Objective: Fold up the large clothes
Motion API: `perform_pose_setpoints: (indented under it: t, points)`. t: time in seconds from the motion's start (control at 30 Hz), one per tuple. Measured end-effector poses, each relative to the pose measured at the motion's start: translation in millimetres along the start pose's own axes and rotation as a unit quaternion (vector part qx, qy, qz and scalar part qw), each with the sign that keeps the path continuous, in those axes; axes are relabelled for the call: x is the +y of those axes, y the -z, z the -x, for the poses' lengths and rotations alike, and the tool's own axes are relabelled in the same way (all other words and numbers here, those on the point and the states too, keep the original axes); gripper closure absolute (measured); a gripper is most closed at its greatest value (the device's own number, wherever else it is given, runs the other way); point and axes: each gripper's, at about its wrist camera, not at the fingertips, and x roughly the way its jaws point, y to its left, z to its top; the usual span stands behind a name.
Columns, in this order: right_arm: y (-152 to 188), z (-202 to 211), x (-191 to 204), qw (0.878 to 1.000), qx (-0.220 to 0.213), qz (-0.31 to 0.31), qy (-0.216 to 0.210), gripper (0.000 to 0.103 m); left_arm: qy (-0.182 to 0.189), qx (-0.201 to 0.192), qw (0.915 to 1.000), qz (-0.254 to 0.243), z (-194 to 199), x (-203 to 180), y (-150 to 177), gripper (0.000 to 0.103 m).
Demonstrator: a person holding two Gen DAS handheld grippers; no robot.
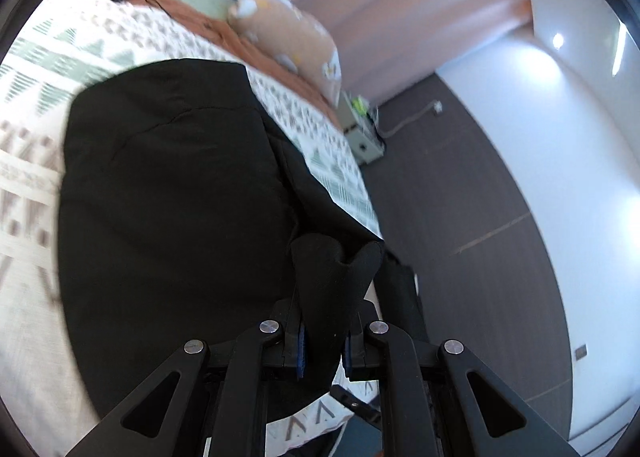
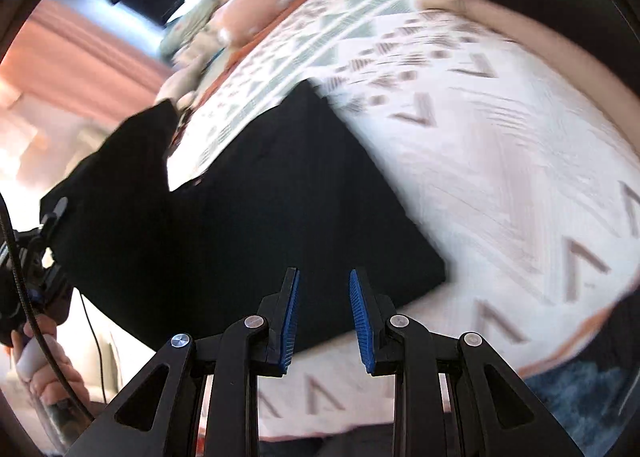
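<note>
A matte black garment (image 1: 168, 185) lies in soft folds on the patterned bed (image 1: 36, 69). The left gripper (image 1: 322, 341) pinches its bunched near corner. The right gripper (image 2: 324, 321) hangs partly open, empty, above the cloth's near edge.

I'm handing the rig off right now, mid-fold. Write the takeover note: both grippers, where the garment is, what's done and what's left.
Left gripper: shut on a bunched corner of the black garment, lifted off the bed.
Right gripper: open, nothing between its pads, over the garment's near edge.
Garment: spread on the patterned bedspread, mostly flat, its edge toward the left gripper raised. Pillow lies at the head of the bed, clear of it.
Done: garment laid out, one corner picked up.
Left: carry the held corner across to make the fold, smooth it, then fold again. Both views are blurred, so check the edges first.
</note>
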Motion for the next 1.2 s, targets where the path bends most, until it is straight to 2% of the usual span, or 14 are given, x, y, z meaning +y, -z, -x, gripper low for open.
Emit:
perform_pose_setpoints:
  t: [0.13,0.23,0.37,0.53,0.57,0.6,0.67,0.73,0.87,0.97,1.2]
  points:
    - [-5,27,-33,0.999,-0.017,-0.028,0.020,0.076,-0.027,0.060,0.9978,-0.012,-60,-7,24,0.090]
    - [-4,45,-50,0.998,-0.029,-0.045,0.028,0.076,-0.024,0.092,0.9955,-0.003,-88,-2,41,0.091]
    - [-12,54,-68,0.998,-0.035,-0.052,0.032,0.076,-0.022,0.111,0.9936,-0.002,-103,-6,57,0.091]
    - [-14,44,-63,0.998,-0.025,-0.053,0.013,0.076,-0.003,0.127,0.9918,-0.016,-110,-23,69,0.089]
    - [-14,42,-61,0.998,-0.021,-0.051,0.004,0.070,-0.003,0.133,0.9909,-0.024,-115,-28,70,0.082]
    - [-14,40,-57,0.999,-0.018,-0.050,-0.003,0.054,-0.001,0.140,0.9898,-0.027,-117,-32,70,0.077]
    - [-14,38,-51,0.999,-0.022,-0.042,-0.007,0.038,0.019,0.156,0.9873,-0.018,-120,-34,70,0.048]
    - [-15,37,-43,0.999,-0.022,-0.033,-0.015,0.037,0.044,0.165,0.9854,-0.005,-116,-33,70,0.036]
    - [-19,27,-28,0.999,-0.017,-0.020,-0.035,0.037,0.021,0.137,0.9902,-0.022,-89,-26,66,0.035]
    - [-20,12,-16,0.999,-0.005,-0.012,-0.050,0.037,-0.003,0.109,0.9938,-0.022,-57,-8,62,0.035]
    - [-28,-22,17,0.998,0.003,0.015,-0.068,0.037,-0.090,0.054,0.9945,-0.005,6,45,49,0.035]
